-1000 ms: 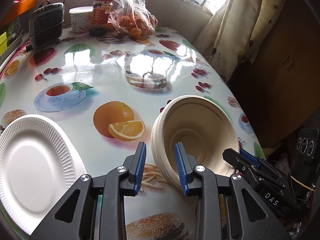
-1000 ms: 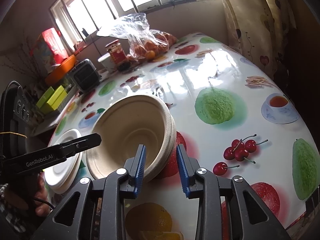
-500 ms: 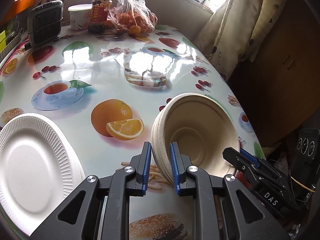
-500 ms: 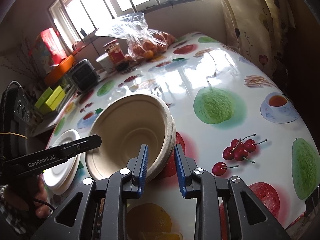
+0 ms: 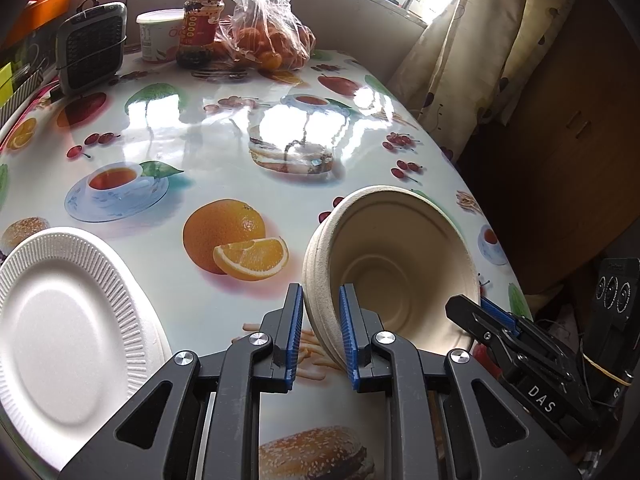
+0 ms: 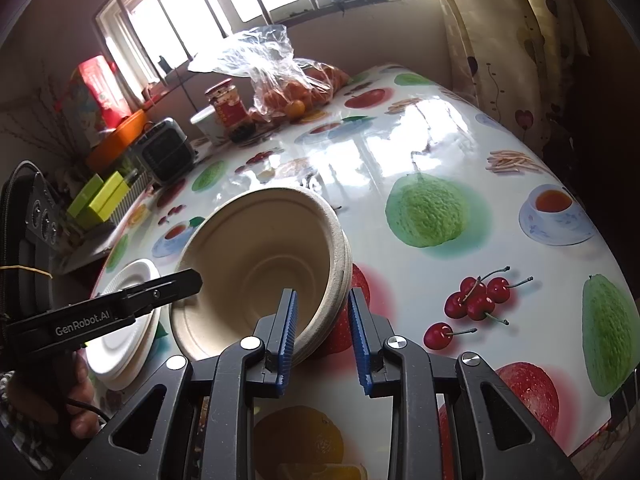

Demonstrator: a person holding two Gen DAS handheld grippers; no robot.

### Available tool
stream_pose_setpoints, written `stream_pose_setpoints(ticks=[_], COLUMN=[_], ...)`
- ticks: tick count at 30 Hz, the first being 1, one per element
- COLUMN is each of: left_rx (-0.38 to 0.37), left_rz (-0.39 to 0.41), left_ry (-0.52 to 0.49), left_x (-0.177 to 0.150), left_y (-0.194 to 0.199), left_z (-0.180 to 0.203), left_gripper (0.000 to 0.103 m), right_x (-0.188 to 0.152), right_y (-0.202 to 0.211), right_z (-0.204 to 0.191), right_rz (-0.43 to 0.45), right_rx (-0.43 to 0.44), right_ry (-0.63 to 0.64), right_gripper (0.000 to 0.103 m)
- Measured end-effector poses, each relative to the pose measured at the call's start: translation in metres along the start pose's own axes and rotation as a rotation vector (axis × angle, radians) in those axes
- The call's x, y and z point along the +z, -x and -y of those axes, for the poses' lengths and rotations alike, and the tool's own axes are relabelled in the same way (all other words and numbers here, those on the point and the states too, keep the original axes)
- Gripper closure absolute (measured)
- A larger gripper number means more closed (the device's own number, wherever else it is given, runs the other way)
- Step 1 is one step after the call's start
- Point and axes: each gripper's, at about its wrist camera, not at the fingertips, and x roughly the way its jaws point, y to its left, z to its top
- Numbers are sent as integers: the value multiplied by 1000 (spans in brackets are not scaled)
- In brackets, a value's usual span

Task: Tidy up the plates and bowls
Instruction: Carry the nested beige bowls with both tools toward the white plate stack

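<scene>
- Bowl stack, beige, nested, is tilting up off the table, sitting at lower centre-right of the left wrist view and at centre-left of the right wrist view.
- Left gripper is pinching the stack's near-left rim: one blue pad is lying on the outer wall, the other inside the top bowl.
- Right gripper is straddling the opposite rim; its left pad is pressing inside the bowl, its right pad is sitting at the outer layered edge, contact there hard to confirm.
- Rim edge is showing several stacked layers in the right wrist view; whether the layers are separating I cannot tell.
- White plates, ribbed rim, are lying at lower left of the left wrist view, overhanging toward the table's near edge; in the right wrist view they are lying just left of the bowls, partly behind the left gripper.
- Open tabletop is stretching across the middle of both frames, above the bowls.
- Upper left of the frame is crowded: jar, white tub, bag of oranges, small dark fan-like unit.
- Table's right edge is running close beside the bowls in the left wrist view, with curtain beyond it.
- A hand is gripping the left tool at lower left of the right wrist view.
</scene>
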Motion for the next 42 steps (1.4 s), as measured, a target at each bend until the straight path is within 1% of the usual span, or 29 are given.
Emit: stream_pose_setpoints(ticks=[13,24,42], left_rx=[10,30,61], left_rz=[17,43,100], left_ry=[-2,-3,38], left_x=[1,1,-3], left_y=[8,21,52], left_z=[3,2,-12], left_gripper=[84,84,84], right_x=[2,5,11], right_y=[1,9,11], right_z=[0,-17,-49], right_rz=[8,21,24], right_rx=[0,10,50], right_ry=[6,25,79], right_gripper=[78,78,78])
